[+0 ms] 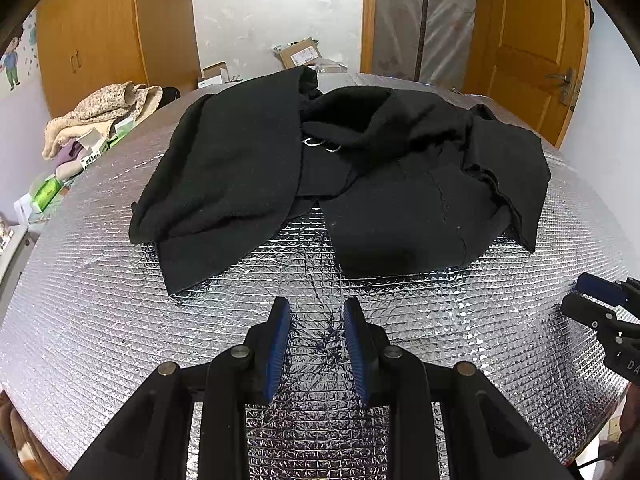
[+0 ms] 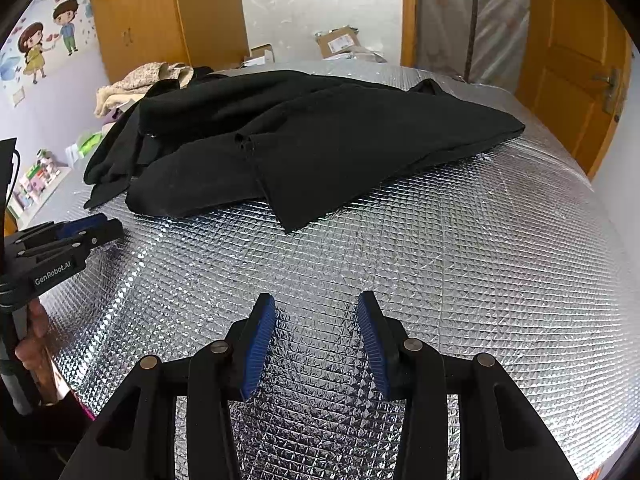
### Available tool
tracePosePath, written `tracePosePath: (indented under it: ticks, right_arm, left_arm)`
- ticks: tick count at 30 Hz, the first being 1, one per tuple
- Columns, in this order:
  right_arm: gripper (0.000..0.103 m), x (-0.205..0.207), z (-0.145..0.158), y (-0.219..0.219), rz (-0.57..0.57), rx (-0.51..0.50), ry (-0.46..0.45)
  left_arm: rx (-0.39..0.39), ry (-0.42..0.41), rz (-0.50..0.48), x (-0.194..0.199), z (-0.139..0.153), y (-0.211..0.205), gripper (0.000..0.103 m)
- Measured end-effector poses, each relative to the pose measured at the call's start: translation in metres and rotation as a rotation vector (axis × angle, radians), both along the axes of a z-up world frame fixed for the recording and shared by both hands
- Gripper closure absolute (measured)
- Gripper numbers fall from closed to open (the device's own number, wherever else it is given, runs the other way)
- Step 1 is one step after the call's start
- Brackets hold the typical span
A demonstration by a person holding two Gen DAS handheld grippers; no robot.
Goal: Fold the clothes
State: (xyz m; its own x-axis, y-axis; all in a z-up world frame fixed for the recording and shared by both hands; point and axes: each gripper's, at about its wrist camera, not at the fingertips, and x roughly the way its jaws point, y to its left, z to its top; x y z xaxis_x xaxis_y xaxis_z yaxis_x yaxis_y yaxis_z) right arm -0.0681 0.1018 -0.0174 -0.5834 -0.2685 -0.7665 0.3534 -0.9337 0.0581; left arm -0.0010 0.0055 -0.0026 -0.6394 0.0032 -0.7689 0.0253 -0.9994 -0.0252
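The left gripper (image 1: 316,312) hovers low over a silver quilted foil table cover (image 1: 100,320), its 2 blue-padded fingers (image 1: 280,344) spread apart with nothing between them. The right gripper (image 2: 316,308) is poised the same way over the foil, jaws parted and empty, blue pads (image 2: 372,340) facing each other across bare foil. Each tool shows at the edge of the other's view; a hand (image 2: 34,344) grips the left tool's handle.

Just ahead of both sets of fingers lies the black garment (image 1: 340,168), crumpled and unfolded across the middle and far part of the table. Its near hems rest flat on the foil, close to the left fingertips but apart from them. A small metal ring (image 1: 320,144) glints in the folds near its centre.

Beyond the table's left edge, a beige fleece heap (image 1: 104,112) sits over a clutter of small white and green boxes (image 1: 94,150); their contents cannot be made out. At the far wall, an opened cardboard carton (image 1: 300,54) stands on the floor, what it holds hidden. Wooden wardrobe doors (image 1: 100,36) and a wooden room door (image 1: 532,48) frame the scene.
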Motion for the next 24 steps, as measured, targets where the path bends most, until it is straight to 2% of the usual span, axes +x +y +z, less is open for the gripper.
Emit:
tracePosePath:
  ticks: [14, 19, 24]
  right_arm:
    - [0.058, 0.018, -0.002, 0.019, 0.002, 0.013, 0.018]
    - [0.058, 0.022, -0.003, 0.030, -0.003, -0.009, 0.019]
    - [0.057, 0.027, -0.003, 0.049, -0.008, -0.045, 0.018]
  left_arm:
    - [0.010, 0.004, 0.003, -0.001, -0.002, -0.008, 0.075]
    - [0.066, 0.020, 0.017, 0.002, -0.003, -0.017, 0.075]
    - [0.071, 0.022, -0.006, 0.006, -0.004, -0.019, 0.075]
